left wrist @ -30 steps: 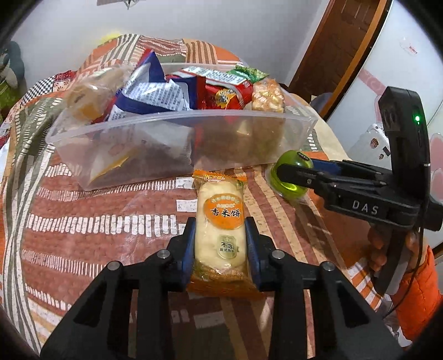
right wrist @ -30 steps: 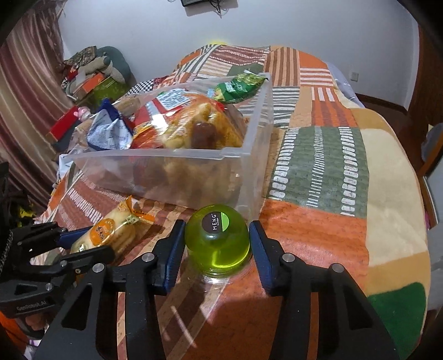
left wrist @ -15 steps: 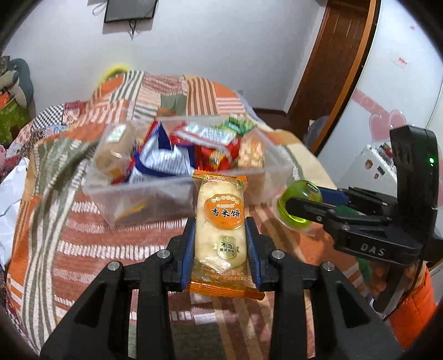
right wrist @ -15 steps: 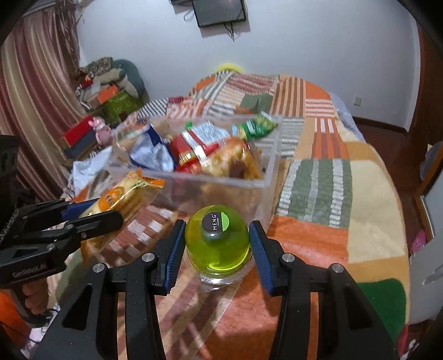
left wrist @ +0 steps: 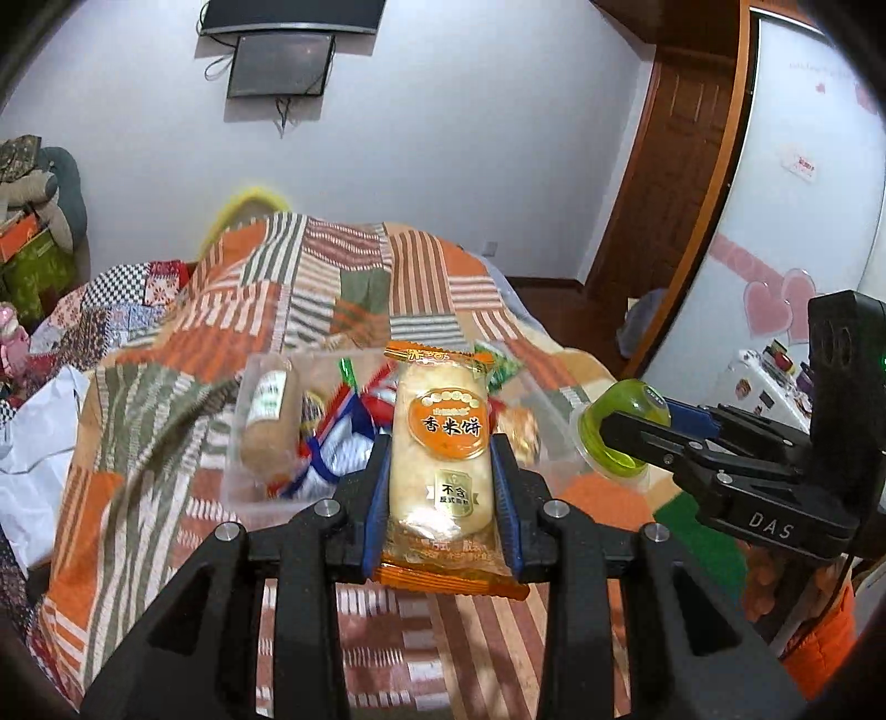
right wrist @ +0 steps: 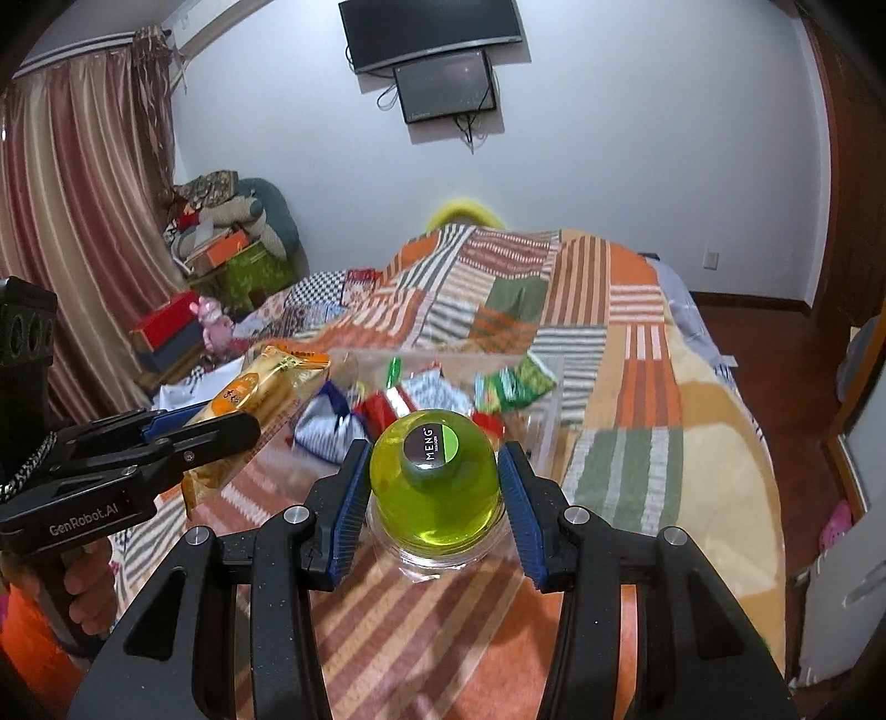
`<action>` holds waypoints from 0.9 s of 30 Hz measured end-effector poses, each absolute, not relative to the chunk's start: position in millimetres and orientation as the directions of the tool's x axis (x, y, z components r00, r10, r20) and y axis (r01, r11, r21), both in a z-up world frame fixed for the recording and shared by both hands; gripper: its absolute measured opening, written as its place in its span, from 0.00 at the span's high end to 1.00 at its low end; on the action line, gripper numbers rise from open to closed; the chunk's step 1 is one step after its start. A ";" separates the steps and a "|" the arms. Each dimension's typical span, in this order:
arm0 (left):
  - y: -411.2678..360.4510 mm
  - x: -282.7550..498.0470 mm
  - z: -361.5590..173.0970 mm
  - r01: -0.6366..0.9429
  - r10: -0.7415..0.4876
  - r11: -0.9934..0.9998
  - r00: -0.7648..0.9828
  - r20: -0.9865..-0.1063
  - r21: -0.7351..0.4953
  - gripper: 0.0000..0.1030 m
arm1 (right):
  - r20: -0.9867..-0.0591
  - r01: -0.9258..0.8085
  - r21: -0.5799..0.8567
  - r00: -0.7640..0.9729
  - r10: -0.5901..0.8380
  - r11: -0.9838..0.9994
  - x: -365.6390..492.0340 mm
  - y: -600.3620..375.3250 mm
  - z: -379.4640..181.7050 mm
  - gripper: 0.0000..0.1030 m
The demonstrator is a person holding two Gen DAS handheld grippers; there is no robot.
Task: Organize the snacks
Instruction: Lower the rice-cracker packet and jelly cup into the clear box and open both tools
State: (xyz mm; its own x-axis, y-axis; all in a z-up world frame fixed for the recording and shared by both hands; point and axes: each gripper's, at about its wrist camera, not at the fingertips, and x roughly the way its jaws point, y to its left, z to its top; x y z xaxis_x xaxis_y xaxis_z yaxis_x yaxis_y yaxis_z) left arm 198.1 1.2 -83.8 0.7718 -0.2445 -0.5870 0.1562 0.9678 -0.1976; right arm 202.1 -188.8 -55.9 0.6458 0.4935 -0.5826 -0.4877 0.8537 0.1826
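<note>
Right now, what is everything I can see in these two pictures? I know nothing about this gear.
Rice cracker packet: one, orange and cream, held in the left hand-held gripper above the bin.
Jelly cup: one, green, clear rim, held in the right hand-held gripper.
Plastic bin: one, clear, on the bed, holding mixed snack packets.
Snack packets: several, blue, red, green, inside the bin.
Blanket: one, orange, green and cream patchwork, covering the bed.
Screens: two, black, on the wall.
Curtain: one, pink striped, far left.
Door: one, brown wood, right.
Left hand-held gripper: black, blue pads, shut on the packet.
Right hand-held gripper: black, blue pads, shut on the cup.
</note>
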 end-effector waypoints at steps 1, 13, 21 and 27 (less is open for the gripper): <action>1.3 202.4 -82.0 0.155 -0.242 0.968 0.775 -0.584 -0.196 0.68 | -0.579 -0.486 0.183 0.649 0.493 0.855 204.2 -188.7 -54.9 0.58; -4.3 250.6 -91.3 0.141 -0.231 0.971 0.764 -0.603 -0.194 0.68 | -0.573 -0.434 0.202 0.674 0.465 0.878 247.8 -186.3 -57.4 0.58; -3.8 285.5 -109.4 0.119 -0.238 0.967 0.731 -0.640 -0.225 0.68 | -0.612 -0.408 0.204 0.656 0.441 0.890 272.0 -180.7 -74.1 0.58; -6.7 303.1 -125.5 0.115 -0.244 0.966 0.703 -0.668 -0.233 0.68 | -0.650 -0.394 0.193 0.634 0.418 0.899 282.4 -176.0 -90.4 0.58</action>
